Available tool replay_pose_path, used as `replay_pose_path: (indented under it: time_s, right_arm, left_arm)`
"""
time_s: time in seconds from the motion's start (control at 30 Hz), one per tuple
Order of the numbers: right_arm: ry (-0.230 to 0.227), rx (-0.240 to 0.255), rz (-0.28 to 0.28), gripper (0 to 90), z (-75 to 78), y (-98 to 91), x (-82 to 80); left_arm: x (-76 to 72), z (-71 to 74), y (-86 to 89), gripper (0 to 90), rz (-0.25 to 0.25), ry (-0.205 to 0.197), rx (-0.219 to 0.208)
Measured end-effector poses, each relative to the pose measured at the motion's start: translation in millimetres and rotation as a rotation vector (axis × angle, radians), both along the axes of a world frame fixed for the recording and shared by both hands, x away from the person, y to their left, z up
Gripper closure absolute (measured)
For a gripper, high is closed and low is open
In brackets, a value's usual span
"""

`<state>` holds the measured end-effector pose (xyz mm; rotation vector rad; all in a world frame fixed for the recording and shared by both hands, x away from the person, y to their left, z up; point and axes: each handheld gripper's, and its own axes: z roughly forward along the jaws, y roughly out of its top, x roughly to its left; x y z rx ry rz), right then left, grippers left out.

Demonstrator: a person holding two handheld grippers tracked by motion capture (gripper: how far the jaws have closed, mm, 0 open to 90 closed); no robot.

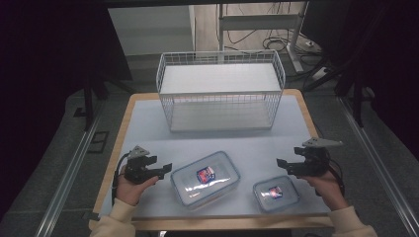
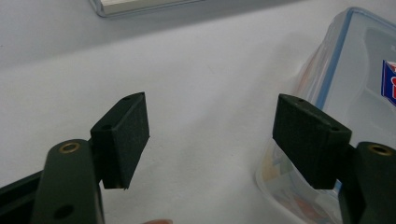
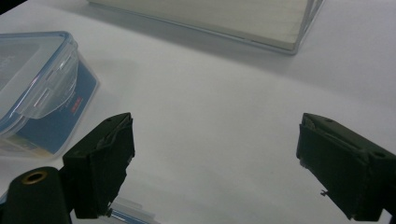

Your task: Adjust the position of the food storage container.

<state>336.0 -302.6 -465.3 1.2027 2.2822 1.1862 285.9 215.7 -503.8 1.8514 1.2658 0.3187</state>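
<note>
High view is showing both tools, left tool point(image 1: 167, 169) and right tool point(image 1: 280, 163), gaping empty, flanking the big box point(image 1: 205, 178) at 6 o'clock on the table point(image 1: 148, 128); its slick lid is risking a slipping grip.

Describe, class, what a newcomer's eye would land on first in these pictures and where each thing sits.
First comes the white wire basket, standing tall at the far middle of the table. Next, two clear lidded containers near the front edge: the larger container in the middle and the smaller container to its right. The left gripper and right gripper flank them, both with jaws open and empty.
</note>
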Motion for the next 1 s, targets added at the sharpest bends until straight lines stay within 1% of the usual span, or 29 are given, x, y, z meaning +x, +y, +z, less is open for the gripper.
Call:
replay_pose_path:
  time_s: [0.1,0.2,0.27,0.37,0.4,0.47,0.5,0.53,0.57,0.63,0.7,0.77,0.8,0.83,0.87,1.0]
  right_arm:
    - [-0.001,-0.003,0.003,11.0,-0.1,1.9,-0.8]
    - [-0.033,0.003,-0.015,11.0,3.2,2.3,-2.5]
    - [-0.035,0.013,-0.022,10.9,4.3,1.0,-2.8]
    - [-0.042,0.023,-0.033,10.9,3.5,-1.1,-1.2]
    - [-0.036,0.027,-0.036,10.9,3.2,-1.1,-0.6]
    - [-0.033,0.029,-0.035,11.0,2.3,-0.4,1.0]
    - [-0.031,0.029,-0.034,10.9,1.8,0.2,1.3]
    - [-0.030,0.026,-0.031,11.0,1.4,0.7,1.5]
    - [-0.029,0.026,-0.029,10.9,1.1,1.0,1.4]
    - [-0.031,0.024,-0.027,11.0,0.6,1.2,0.8]
    - [-0.034,0.022,-0.030,11.0,0.0,0.7,-0.1]
    - [-0.029,0.017,-0.040,11.0,-1.4,-0.2,-1.0]
    - [-0.024,0.017,-0.046,11.0,-2.0,-0.6,-1.5]
    - [-0.025,0.013,-0.048,11.0,-2.9,-1.7,-1.9]
    - [-0.020,0.014,-0.052,11.0,-3.2,-2.5,-2.4]
    - [-0.020,0.025,-0.061,11.0,-2.9,-7.4,-3.3]
  left_arm:
    - [-2.2,0.8,1.9,28.5,0.001,-0.005,-0.006]
    - [-4.1,2.2,1.7,29.5,0.001,-0.013,-0.007]
    - [-5.4,3.7,1.6,30.6,-0.001,-0.018,-0.009]
    - [-8.6,6.7,2.2,36.2,-0.011,-0.025,-0.013]
    - [-10.1,7.7,3.1,39.4,-0.016,-0.031,-0.013]
    - [-11.7,9.3,5.0,49.5,-0.025,-0.029,-0.019]
    - [-11.8,10.3,6.4,55.3,-0.037,-0.022,-0.029]
    - [-11.7,11.0,7.1,63.7,-0.052,-0.015,-0.037]
    - [-12.0,12.1,7.4,69.1,-0.067,-0.011,-0.044]
    - [-13.4,14.6,6.5,82.4,-0.095,-0.023,-0.033]
    - [-17.7,18.3,4.4,88.7,-0.116,-0.032,-0.010]
    - [-23.4,20.1,3.8,90.0,-0.131,-0.035,0.007]
    - [-28.2,20.0,4.2,90.0,-0.138,-0.032,0.006]
    - [-28.2,20.0,4.2,90.0,-0.138,-0.032,0.006]
    - [-36.6,17.8,4.4,90.0,-0.147,-0.022,0.004]
    - [-52.9,10.2,5.7,90.0,-0.160,0.005,0.014]
